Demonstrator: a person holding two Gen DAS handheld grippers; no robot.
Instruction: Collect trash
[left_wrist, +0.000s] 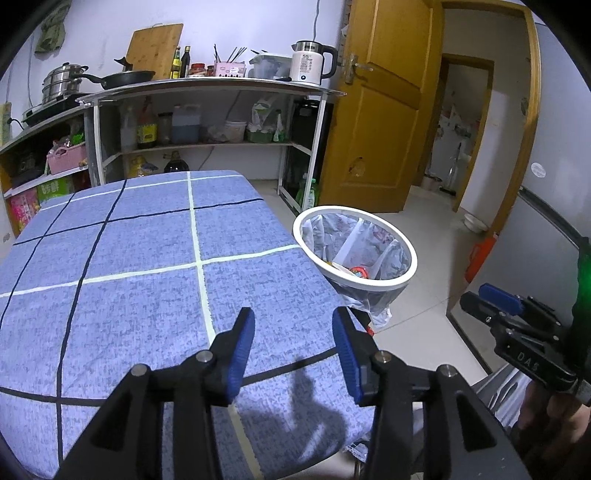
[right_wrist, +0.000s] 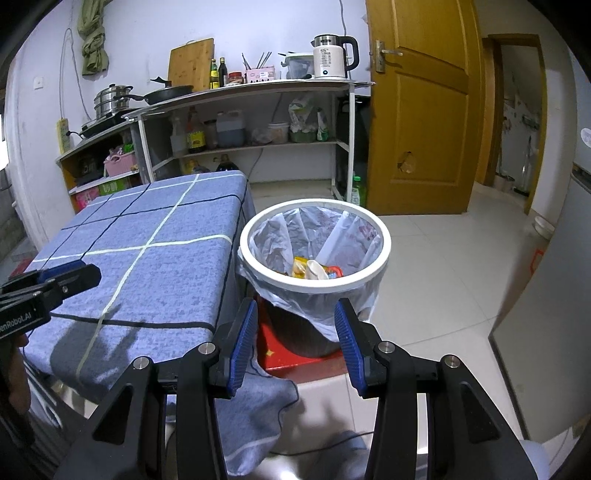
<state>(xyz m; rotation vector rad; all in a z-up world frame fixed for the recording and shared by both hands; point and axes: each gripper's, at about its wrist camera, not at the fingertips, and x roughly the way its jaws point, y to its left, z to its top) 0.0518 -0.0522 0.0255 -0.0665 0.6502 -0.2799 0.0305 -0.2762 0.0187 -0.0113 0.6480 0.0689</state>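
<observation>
Tablecloth (left_wrist: 147, 258), blue checked, lies bare; lined bin (right_wrist: 315, 280) beside it holds wrappers; both grippers' fingers (left_wrist: 242, 347) released.

— Where do we look from on the left wrist?

— We sit low over the blue checked tablecloth (left_wrist: 147, 266), close to it, facing along its length and tilted down toward the metal kitchen shelving (left_wrist: 207, 110) at the far wall. The white-rimmed, plastic-lined trash bin (left_wrist: 354, 251) falls at our right, beyond the cloth's edge.

— And on the right wrist?

— We hang further right, off the corner of that cloth (right_wrist: 147, 258), looking down into the same bin (right_wrist: 314, 240), near and almost centred.

— What do both views share?

— The cloth, the bin, the shelving (right_wrist: 258, 118), the yellow wooden door (left_wrist: 380, 110) (right_wrist: 421, 110), and each shows the other gripper at its edge.
</observation>
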